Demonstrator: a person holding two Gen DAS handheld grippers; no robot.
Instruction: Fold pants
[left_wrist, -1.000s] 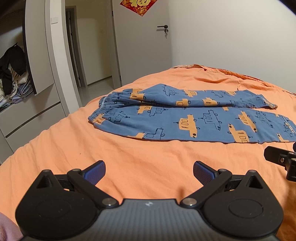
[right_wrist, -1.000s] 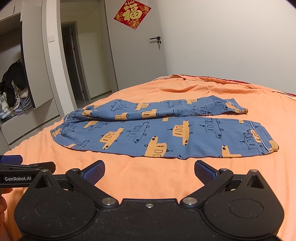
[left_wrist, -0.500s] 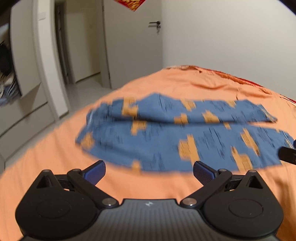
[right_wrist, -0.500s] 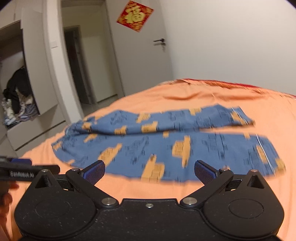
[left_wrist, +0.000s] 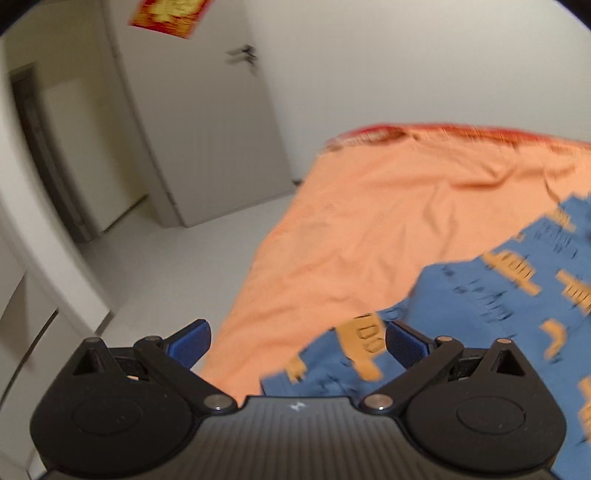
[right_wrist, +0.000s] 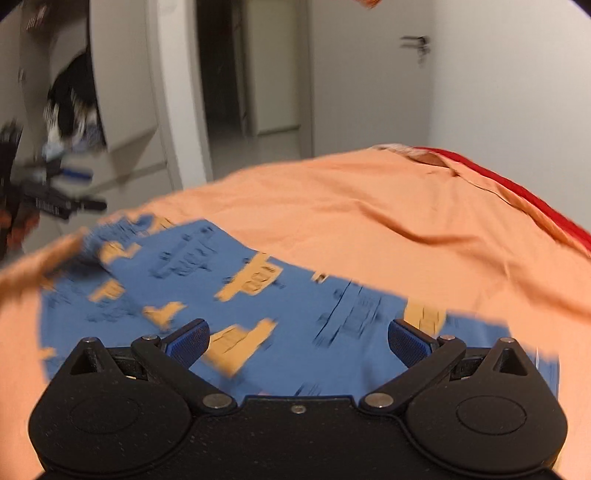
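Observation:
The blue pants (left_wrist: 491, 306) with orange car prints lie flat on the orange bed sheet (left_wrist: 369, 229). In the left wrist view their waistband end fills the lower right. My left gripper (left_wrist: 297, 341) is open and empty, just above the waistband corner at the bed's left edge. In the right wrist view the pants (right_wrist: 280, 295) spread across the middle. My right gripper (right_wrist: 298, 341) is open and empty, low over a pant leg. Both views are blurred by motion. The left gripper also shows in the right wrist view (right_wrist: 55, 201) at far left.
The bed sheet (right_wrist: 388, 229) has wrinkles beyond the pants, with a red cover (right_wrist: 524, 199) at its far edge. The white floor (left_wrist: 177, 269) lies left of the bed. A closed door (left_wrist: 207, 110) and an open wardrobe with clothes (right_wrist: 70, 107) stand beyond.
Both grippers have moved forward and down toward the pants, the left swinging to the waistband end, the right over the legs. Both stay open.

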